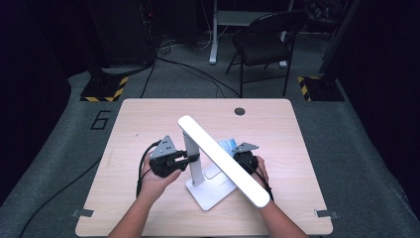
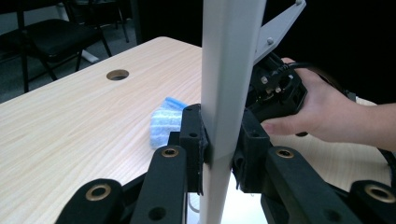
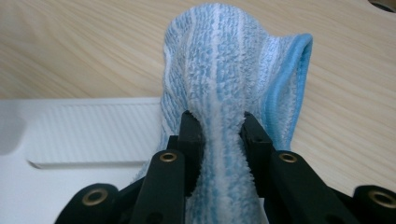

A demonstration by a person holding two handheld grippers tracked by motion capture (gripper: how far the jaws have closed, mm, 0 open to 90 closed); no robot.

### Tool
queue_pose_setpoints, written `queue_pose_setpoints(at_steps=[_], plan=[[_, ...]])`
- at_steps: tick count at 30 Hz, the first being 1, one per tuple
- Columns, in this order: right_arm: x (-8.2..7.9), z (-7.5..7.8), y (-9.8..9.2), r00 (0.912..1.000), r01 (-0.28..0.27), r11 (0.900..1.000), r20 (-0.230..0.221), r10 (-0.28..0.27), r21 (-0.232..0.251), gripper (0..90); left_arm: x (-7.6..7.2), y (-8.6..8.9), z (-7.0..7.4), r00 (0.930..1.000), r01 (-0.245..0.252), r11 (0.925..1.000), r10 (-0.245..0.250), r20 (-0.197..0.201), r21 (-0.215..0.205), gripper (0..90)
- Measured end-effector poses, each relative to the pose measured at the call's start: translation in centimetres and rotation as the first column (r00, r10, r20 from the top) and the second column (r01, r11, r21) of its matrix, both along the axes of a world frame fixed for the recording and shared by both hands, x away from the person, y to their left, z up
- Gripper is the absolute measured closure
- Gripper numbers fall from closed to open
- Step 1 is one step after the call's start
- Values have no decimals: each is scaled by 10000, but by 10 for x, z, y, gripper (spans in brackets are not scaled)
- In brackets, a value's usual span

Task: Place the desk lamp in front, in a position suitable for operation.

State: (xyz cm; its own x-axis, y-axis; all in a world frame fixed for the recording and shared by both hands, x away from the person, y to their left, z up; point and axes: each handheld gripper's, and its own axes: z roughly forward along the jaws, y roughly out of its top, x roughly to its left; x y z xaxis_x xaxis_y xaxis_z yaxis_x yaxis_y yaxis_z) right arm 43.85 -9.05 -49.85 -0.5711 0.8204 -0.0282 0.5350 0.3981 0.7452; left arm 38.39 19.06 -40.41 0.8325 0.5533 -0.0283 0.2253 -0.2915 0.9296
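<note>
A white desk lamp stands on the wooden table [image 1: 148,114], with its flat base [image 1: 210,191] near the front and its long head bar [image 1: 223,158] slanting over it. My left gripper [image 1: 193,159] is shut on the lamp's upright post [image 2: 224,93]. In the left gripper view the pads press the post from both sides. My right gripper [image 1: 245,158] sits behind the head bar and is shut on a blue and white striped terry cloth [image 3: 229,79]. The cloth [image 2: 166,121] bunches up beside the lamp base [image 3: 84,135]. The head bar hides part of the right gripper in the high view.
A round cable hole [image 1: 239,111] lies near the table's far edge. A black folding chair [image 1: 265,42] stands on the floor beyond the table. Two stand feet with yellow and black stripes [image 1: 104,89] flank the far corners.
</note>
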Motion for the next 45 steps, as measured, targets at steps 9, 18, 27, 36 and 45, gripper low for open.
queue_pose_setpoints(at_steps=[9, 18, 27, 36, 45], plan=[[-3, 10, -21, 9993, -359, 9994, 95, 359, 1, 731, 4, 1, 0, 9999, -126, 9999, 126, -18, -114, 761], [-15, 8, -33, 9974, -727, 9968, -27, 727, -340, 720, 6, 2, -1, 9998, -156, 9994, 154, -92, -313, 745], [-32, -2, -45, 9976, -527, 9984, -445, 537, 221, 712, 9, -4, -5, 9994, -306, 9993, 303, -139, -216, 660], [-42, -2, -46, 9938, -833, 9951, -691, 869, 535, 690, 11, -5, -8, 10000, -29, 9999, 28, -87, -141, 759], [-31, -7, -41, 9932, -655, 9932, -894, 741, 961, 715, 12, -3, -9, 9996, 250, 9996, -252, -95, -142, 764]])
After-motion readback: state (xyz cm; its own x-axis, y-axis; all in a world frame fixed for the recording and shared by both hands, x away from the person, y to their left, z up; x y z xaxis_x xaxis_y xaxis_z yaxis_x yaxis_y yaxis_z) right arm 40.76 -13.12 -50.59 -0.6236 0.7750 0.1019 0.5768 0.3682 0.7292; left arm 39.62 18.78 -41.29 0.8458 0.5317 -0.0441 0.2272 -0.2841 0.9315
